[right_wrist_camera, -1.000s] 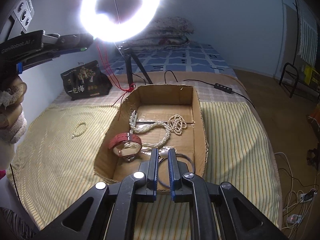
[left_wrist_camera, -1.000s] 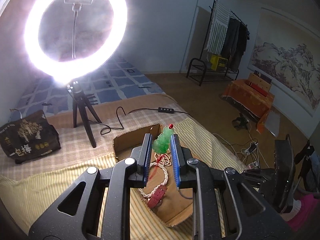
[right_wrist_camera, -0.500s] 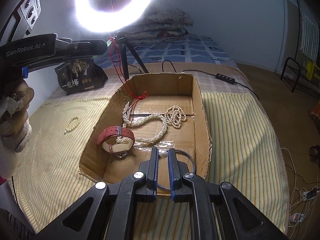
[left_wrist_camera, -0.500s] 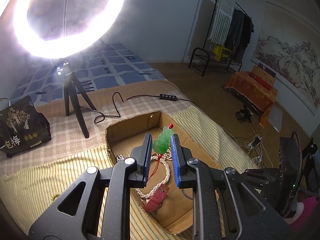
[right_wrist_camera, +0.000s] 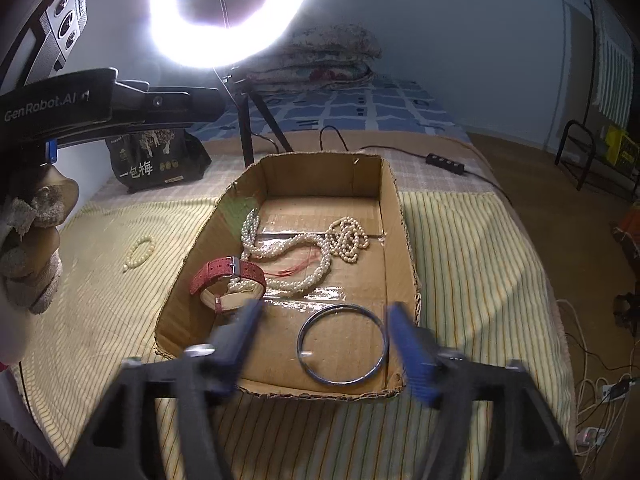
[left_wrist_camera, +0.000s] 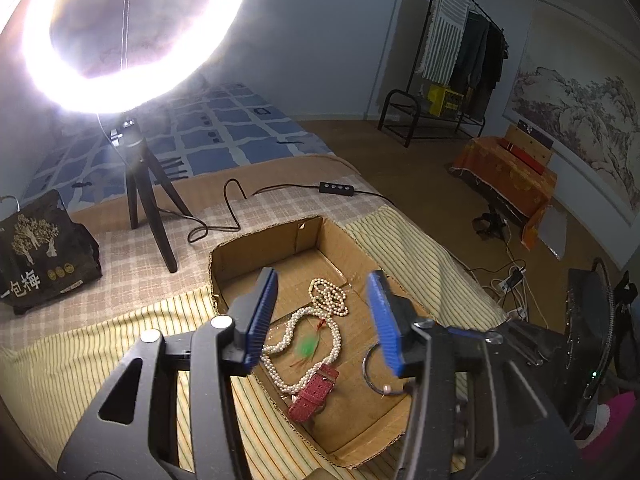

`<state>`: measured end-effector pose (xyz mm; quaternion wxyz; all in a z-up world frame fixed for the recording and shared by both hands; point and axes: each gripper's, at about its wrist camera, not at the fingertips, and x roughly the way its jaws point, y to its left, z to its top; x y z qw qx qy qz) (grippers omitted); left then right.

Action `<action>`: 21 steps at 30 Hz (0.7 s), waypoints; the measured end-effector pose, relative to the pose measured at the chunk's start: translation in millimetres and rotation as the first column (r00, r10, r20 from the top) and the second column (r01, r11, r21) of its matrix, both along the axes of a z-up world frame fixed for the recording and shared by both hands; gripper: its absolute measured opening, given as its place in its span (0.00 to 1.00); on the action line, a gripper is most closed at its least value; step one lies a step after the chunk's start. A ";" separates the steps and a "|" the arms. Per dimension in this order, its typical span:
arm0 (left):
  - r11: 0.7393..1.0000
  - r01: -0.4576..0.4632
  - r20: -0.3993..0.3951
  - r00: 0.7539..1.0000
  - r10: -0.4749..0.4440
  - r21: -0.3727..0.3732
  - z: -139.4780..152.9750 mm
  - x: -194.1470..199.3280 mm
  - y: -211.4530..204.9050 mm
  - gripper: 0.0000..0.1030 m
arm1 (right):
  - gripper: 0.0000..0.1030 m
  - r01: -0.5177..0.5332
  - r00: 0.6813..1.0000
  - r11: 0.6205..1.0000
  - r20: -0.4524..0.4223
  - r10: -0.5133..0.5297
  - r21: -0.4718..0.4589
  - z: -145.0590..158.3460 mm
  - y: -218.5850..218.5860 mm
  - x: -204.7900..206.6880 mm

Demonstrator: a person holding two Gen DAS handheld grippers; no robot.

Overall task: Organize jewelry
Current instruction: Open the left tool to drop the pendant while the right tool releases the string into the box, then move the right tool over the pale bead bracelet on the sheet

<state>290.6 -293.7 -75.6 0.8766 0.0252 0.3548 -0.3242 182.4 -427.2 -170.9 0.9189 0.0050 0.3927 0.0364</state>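
A shallow cardboard box [left_wrist_camera: 224, 258] [right_wrist_camera: 394, 216] lies on the striped bed cover. In it are pearl necklaces [left_wrist_camera: 332, 334] [right_wrist_camera: 296, 246], a red watch [left_wrist_camera: 314, 394] [right_wrist_camera: 228, 278] and a silver bangle [left_wrist_camera: 370, 374] [right_wrist_camera: 342, 346]. My left gripper [left_wrist_camera: 324, 320] is open above the box; a green pendant on a red cord [left_wrist_camera: 307, 346] is blurred below it, over the pearls. My right gripper [right_wrist_camera: 326, 344] is open and empty at the box's near edge, over the bangle. A small bead bracelet [right_wrist_camera: 139, 252] lies on the cover left of the box.
A ring light on a tripod [left_wrist_camera: 136, 184] [right_wrist_camera: 248, 120] stands behind the box, its cable and switch [left_wrist_camera: 336, 189] beside it. A black printed bag [left_wrist_camera: 40, 256] [right_wrist_camera: 156, 160] sits at the back left. The bed edge and floor cables [right_wrist_camera: 600, 392] are on the right.
My left gripper has opened and the green pendant has dropped from it into the box. My right gripper has opened too, leaving the bangle flat in the box.
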 end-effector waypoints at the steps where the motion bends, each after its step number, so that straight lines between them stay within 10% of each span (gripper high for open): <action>1: 1.000 -0.001 -0.001 1.000 0.001 0.004 0.4 -0.6 -0.2 0.52 | 0.86 0.001 1.000 1.000 0.011 -0.001 -0.009 0.7 1.8 -1.1; 21: 0.994 -0.105 0.019 0.994 0.105 0.025 3.1 -9.6 92.6 0.60 | 0.91 -0.036 0.999 0.999 0.016 0.036 -0.004 14.0 34.7 1.0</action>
